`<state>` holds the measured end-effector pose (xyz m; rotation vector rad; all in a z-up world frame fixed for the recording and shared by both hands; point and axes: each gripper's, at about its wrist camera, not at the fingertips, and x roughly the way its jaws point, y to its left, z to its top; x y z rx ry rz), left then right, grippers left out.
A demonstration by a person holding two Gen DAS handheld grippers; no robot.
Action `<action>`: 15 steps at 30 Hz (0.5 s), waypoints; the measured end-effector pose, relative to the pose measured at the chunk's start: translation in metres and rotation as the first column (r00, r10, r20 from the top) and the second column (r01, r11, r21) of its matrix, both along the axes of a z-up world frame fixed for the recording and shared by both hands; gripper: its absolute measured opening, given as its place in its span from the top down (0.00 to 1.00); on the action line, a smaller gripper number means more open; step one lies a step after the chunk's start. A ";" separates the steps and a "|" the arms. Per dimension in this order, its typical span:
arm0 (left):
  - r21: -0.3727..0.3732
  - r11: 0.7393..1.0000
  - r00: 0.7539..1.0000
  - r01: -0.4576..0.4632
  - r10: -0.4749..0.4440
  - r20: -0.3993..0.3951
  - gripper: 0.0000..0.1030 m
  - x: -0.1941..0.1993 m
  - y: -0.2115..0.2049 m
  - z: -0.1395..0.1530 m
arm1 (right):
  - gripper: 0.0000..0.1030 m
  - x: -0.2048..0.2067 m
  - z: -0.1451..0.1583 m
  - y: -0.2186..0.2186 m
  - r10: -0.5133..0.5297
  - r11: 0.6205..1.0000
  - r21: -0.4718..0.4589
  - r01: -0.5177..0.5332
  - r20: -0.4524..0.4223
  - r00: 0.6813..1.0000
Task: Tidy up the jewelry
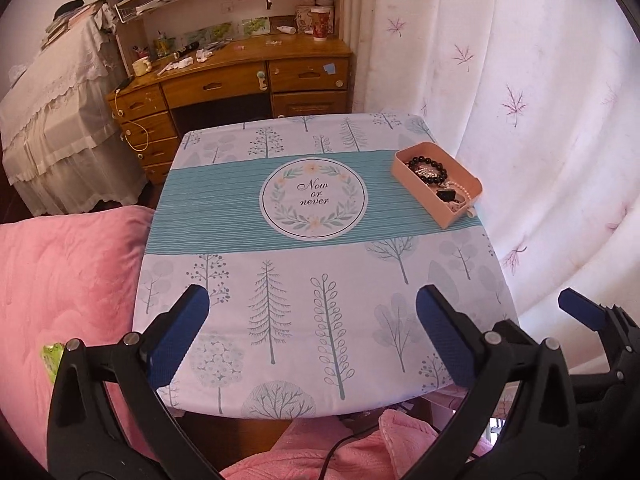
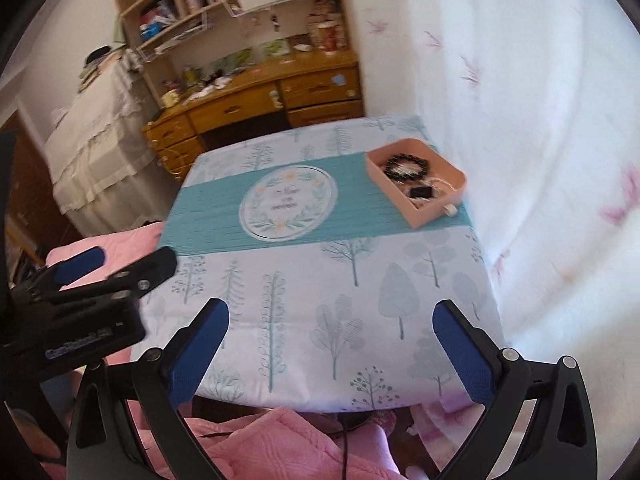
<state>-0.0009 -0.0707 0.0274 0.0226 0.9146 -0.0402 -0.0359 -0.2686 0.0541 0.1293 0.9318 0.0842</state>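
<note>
Upper right on the tablecloth (image 1: pixel 280 280): pink tray (image 1: pixel 460 216) heaped with black bead bracelet (image 1: pixel 430 168) and pearls (image 1: pixel 458 188). Left gripper (image 1: pixel 312 320) spread wide, empty. Right gripper (image 2: pixel 332 336) likewise parted, grasping nothing.

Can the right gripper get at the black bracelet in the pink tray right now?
Probably yes. The right gripper is open over the near table edge, the tray has no lid, and the bracelet lies on top with only bare tablecloth between.
</note>
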 end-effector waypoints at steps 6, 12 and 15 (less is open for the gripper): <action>-0.023 0.997 0.997 -0.074 0.073 -0.034 0.00 -0.004 0.018 -0.002 | 0.00 -0.002 0.002 -0.002 0.014 1.000 0.001 -0.014 0.000 1.000; -0.017 0.995 0.994 -0.102 0.101 -0.032 0.00 -0.008 0.025 0.000 | 0.00 0.005 0.011 -0.002 0.004 1.000 -0.015 -0.004 0.011 1.000; -0.015 0.995 0.994 -0.103 0.103 -0.034 0.00 -0.007 0.025 0.001 | 0.00 0.009 0.017 0.004 0.015 0.999 -0.041 -0.014 0.013 1.000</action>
